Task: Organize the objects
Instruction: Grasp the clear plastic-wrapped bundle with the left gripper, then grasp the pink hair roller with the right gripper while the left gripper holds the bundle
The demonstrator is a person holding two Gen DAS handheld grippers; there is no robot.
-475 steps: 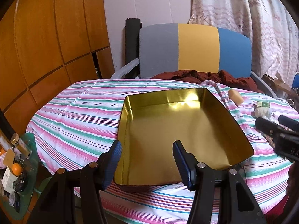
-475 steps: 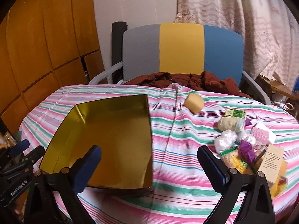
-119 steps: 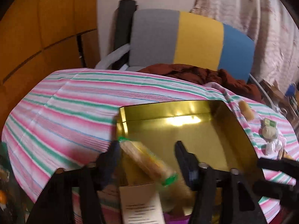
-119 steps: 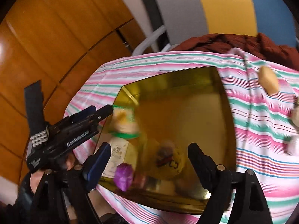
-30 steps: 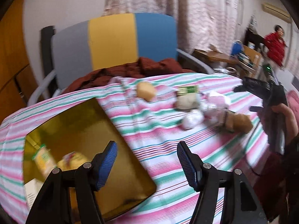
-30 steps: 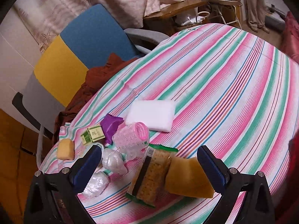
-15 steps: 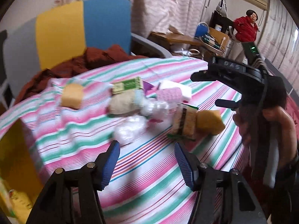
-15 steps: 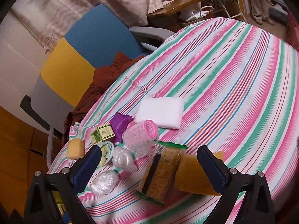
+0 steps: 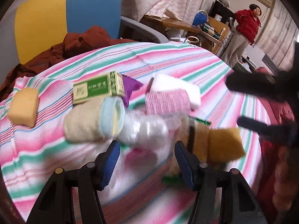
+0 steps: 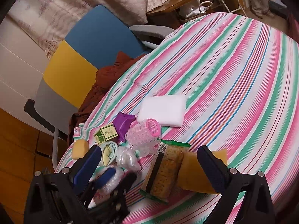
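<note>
I have swung the left gripper [image 9: 145, 160] off the tin, now out of view, onto the pile; its jaws are spread, empty, probably around a plastic-wrapped bundle [image 9: 143, 130]. Right gripper [image 10: 149, 165] gapes empty over the cracker packet [image 10: 164, 169].

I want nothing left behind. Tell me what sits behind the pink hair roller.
Behind the pink hair roller lie a white foam pad and a purple sachet, with a green box beside the sachet. The roller covers the pad's near edge, so anything under there cannot be seen.
</note>
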